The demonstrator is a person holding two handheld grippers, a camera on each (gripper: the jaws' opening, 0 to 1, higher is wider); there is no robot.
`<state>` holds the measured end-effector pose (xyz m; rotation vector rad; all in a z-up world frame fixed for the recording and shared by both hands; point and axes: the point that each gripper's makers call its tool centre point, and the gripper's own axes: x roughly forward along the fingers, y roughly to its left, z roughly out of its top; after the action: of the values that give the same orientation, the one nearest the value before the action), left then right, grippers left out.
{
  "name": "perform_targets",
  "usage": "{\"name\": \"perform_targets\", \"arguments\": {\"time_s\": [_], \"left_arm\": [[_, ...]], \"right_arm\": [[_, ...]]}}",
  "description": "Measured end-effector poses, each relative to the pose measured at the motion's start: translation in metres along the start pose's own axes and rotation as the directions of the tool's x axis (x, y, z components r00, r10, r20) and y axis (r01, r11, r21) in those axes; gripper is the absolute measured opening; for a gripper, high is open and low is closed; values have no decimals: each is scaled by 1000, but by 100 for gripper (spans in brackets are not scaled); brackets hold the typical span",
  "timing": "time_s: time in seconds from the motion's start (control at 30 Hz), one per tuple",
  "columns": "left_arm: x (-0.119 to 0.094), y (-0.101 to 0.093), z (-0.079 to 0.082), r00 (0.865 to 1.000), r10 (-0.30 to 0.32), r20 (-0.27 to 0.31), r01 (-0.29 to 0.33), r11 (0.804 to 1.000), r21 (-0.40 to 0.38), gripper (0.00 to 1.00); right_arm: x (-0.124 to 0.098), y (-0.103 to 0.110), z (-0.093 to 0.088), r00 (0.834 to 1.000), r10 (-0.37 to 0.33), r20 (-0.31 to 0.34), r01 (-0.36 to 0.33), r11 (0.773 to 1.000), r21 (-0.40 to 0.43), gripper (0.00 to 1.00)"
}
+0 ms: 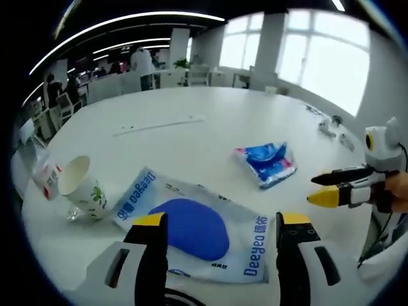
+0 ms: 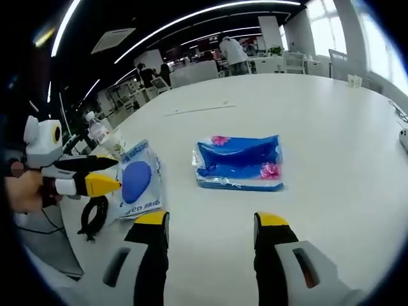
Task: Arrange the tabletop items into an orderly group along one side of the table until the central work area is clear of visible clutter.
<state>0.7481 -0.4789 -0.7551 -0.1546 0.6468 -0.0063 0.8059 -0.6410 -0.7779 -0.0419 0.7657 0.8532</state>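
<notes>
Tissue pack [image 2: 239, 163], blue crinkled plastic, flat on table [image 2: 331, 127]; both grippers' jaws released.

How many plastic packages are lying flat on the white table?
2. The white Deeyeo package with a blue oval lies before the left gripper; the blue tissue pack lies ahead of the right gripper. Others may be hidden.

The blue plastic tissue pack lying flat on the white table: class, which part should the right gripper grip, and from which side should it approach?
Probably grip the blue plastic tissue pack across its short width near the middle, coming down from above. It lies flat with its long side across the right gripper view, and those jaws stand open just short of it on the white table.
</notes>
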Motion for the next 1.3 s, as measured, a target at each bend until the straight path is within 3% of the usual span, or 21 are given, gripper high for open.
{"name": "perform_targets", "arguments": {"time_s": [0.5, 0.77, 0.9, 1.07, 1.17, 1.3], "left_arm": [[-25, 52, -14, 997, 72, -7, -73, 997, -21, 63], [-29, 58, -13, 997, 78, -3, -78, 997, -24, 62], [-27, 60, -14, 997, 74, -4, -75, 997, -22, 61], [-22, 65, -14, 997, 71, -7, -72, 997, -17, 61], [-20, 68, -11, 997, 71, -4, -71, 997, -13, 61], [-20, 72, -5, 997, 75, 1, -75, 997, -7, 60]], "right_arm": [[21, 57, -11, 995, 84, -57, -87, 995, -57, 50], [21, 73, -15, 992, 101, -71, -103, 994, -33, 50], [20, 83, -15, 990, 126, -59, -122, 990, 71, 50], [21, 91, -17, 988, 143, -60, -134, 982, 136, 49], [21, 98, -18, 986, 161, -54, -146, 966, 213, 49], [22, 103, -21, 982, 175, -68, -153, 956, 251, 47]]}}
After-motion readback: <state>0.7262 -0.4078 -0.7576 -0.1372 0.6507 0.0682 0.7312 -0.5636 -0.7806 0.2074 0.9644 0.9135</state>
